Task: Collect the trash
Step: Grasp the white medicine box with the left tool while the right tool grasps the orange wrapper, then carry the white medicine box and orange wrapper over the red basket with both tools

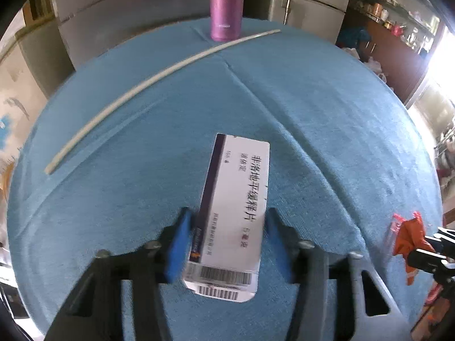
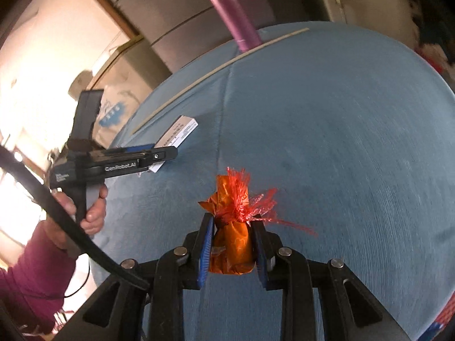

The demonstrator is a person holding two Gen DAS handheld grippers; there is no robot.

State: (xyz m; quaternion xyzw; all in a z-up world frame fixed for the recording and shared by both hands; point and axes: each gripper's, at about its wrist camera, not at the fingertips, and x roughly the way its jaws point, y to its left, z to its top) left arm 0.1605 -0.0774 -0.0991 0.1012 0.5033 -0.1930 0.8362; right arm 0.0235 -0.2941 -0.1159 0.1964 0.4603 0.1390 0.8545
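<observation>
Box [image 1: 230, 216] runs lengthwise between the left tool's [image 1: 226, 233] pads, clamped above the blue table [image 1: 312, 130]; right tool [image 2: 231, 238] grips the orange wrapper [image 2: 231, 244], both lifted clear.

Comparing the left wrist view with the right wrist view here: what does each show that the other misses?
Left wrist only: the printed face and barcodes of the white medicine box in the left gripper.

Right wrist only: the person's hand and maroon sleeve, and the right gripper shut on the orange foil wrapper.

Both: the blue cloth-covered table, pink metal bottle, long pale strip, the box and the wrapper.
</observation>
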